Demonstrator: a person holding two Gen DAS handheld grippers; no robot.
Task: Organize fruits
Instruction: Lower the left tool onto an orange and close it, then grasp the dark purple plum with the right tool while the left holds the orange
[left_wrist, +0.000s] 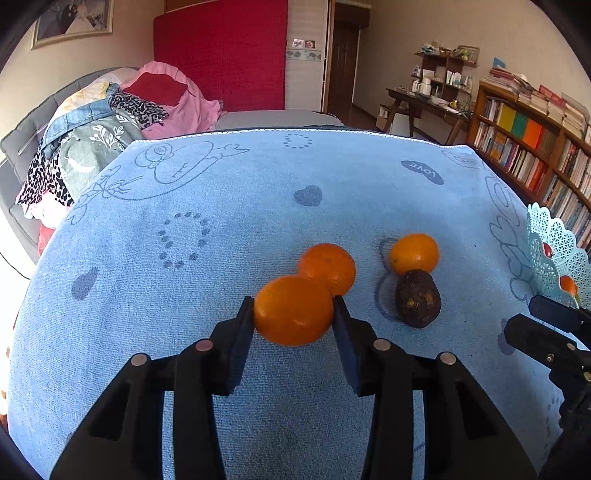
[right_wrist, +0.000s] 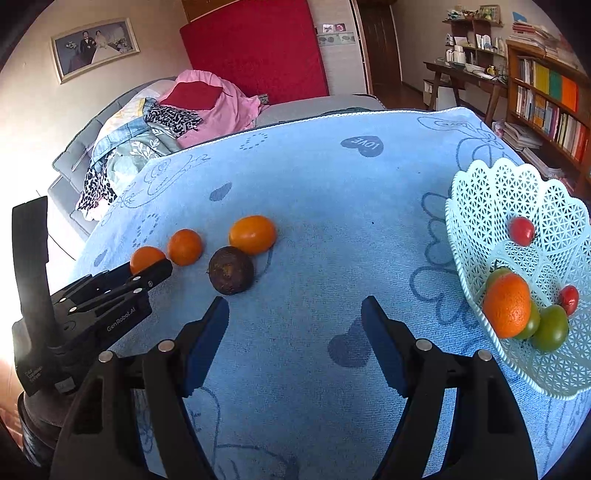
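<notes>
My left gripper (left_wrist: 294, 308) is shut on an orange (left_wrist: 293, 310) just above the blue towel (left_wrist: 184, 295); it also shows in the right wrist view (right_wrist: 146, 258). A second orange (left_wrist: 327, 268), a third orange (left_wrist: 414, 254) and a dark brown fruit (left_wrist: 417, 298) lie just beyond on the towel. My right gripper (right_wrist: 294, 306) is open and empty over the towel, between the dark fruit (right_wrist: 231, 270) and the pale blue lattice basket (right_wrist: 491, 192). The basket holds an orange (right_wrist: 506, 305), green fruits (right_wrist: 550, 328) and small red fruits (right_wrist: 521, 230).
The towel covers a table whose far edge (right_wrist: 332, 114) meets a sofa piled with clothes (left_wrist: 110, 122). A bookshelf (left_wrist: 535, 155) and a desk (left_wrist: 424, 99) stand at the right. The basket's rim (left_wrist: 554, 243) shows at the left view's right edge.
</notes>
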